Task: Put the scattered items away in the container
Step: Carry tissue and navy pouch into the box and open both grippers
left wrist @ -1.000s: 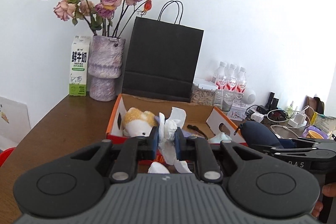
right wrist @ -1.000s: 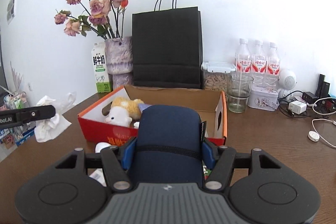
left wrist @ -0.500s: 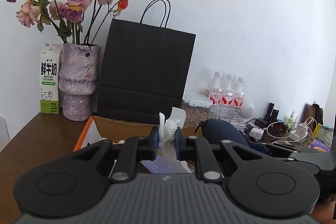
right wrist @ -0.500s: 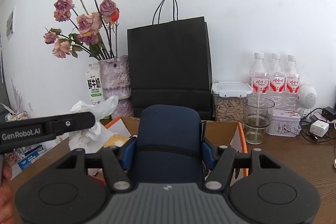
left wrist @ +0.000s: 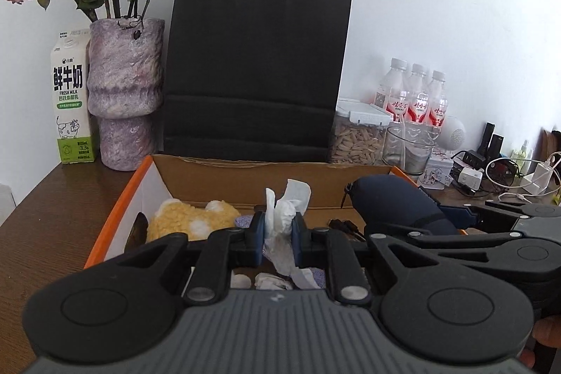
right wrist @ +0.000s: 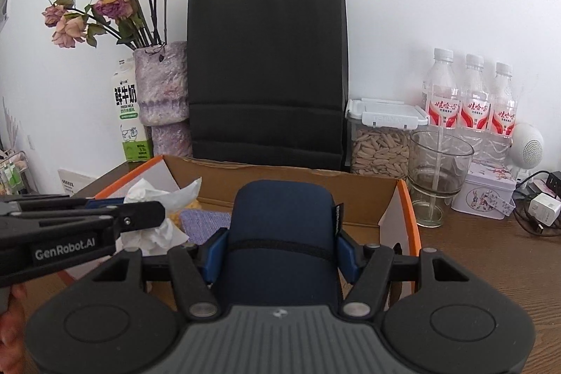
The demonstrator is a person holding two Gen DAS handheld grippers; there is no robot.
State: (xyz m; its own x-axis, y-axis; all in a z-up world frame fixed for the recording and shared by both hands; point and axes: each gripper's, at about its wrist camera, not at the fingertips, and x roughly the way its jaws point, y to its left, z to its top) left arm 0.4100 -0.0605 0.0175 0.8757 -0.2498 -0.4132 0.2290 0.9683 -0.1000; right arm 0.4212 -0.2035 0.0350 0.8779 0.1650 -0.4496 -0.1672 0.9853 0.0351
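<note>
On the far left of the table stand the milk carton (left wrist: 72,97) and the purple vase (left wrist: 125,100) w/ dried roses, both behind the box and not part of the tidying, I judge. Next to them the black paper bag (left wrist: 257,65) stands just behind the back wall of the cardboard box (left wrist: 245,172), which has an orange rim and is the container.

Inside the box, at its left side, lies a yellow plush toy (left wrist: 191,221), and a purple cloth (right wrist: 203,221) is beside it, nearer the middle. These look already put away.

The left gripper (left wrist: 277,235) is clamped on a crumpled white tissue (left wrist: 285,216); the jaws are nearly together, w/ only the paper between the pads. The tissue hangs over the inside of the box, approx. in the left-middle part, above the plush and the cloth.

To the right of it, the right gripper (right wrist: 280,249) is clamped on a dark blue pouch (right wrist: 280,223); the jaws stand wide because the pouch is wide. The long axis of the pouch runs forward, along the fingers, toward the back wall. It is above the right half of the box.

So both things lie directly over the container, not beside it. The box floor is below and a little in front of both tools. In my judgement the coming move needs only lowering and opening; the left hand has the plush under it, the right has more free floor.

Right of the box: a seed jar (right wrist: 382,142), a glass (right wrist: 436,177), three water bottles (right wrist: 473,97), chargers and cables.
</note>
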